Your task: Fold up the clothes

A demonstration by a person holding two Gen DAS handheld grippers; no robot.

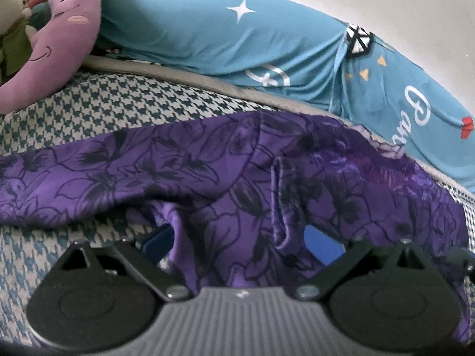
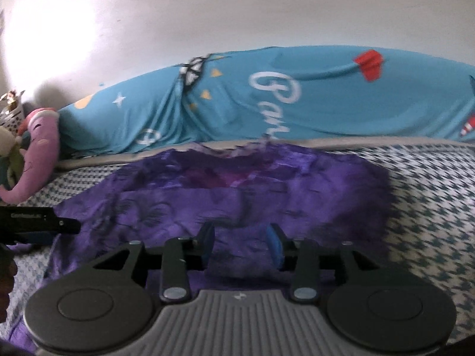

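A purple garment with a black flower print lies spread on the houndstooth bedsheet. My left gripper sits low over the garment's near edge. Its blue pads stand wide apart, and a raised fold of the cloth runs between them without being pinched. In the right wrist view the same garment lies blurred ahead. My right gripper hovers over its near edge, blue pads partly apart with nothing pressed between them. A black finger of the left gripper reaches in from the left edge.
A long blue cushion with stars and white lettering lies along the white wall behind the garment. A purple moon-shaped plush and a white dotted basket sit at the far left. Houndstooth sheet stretches to the right.
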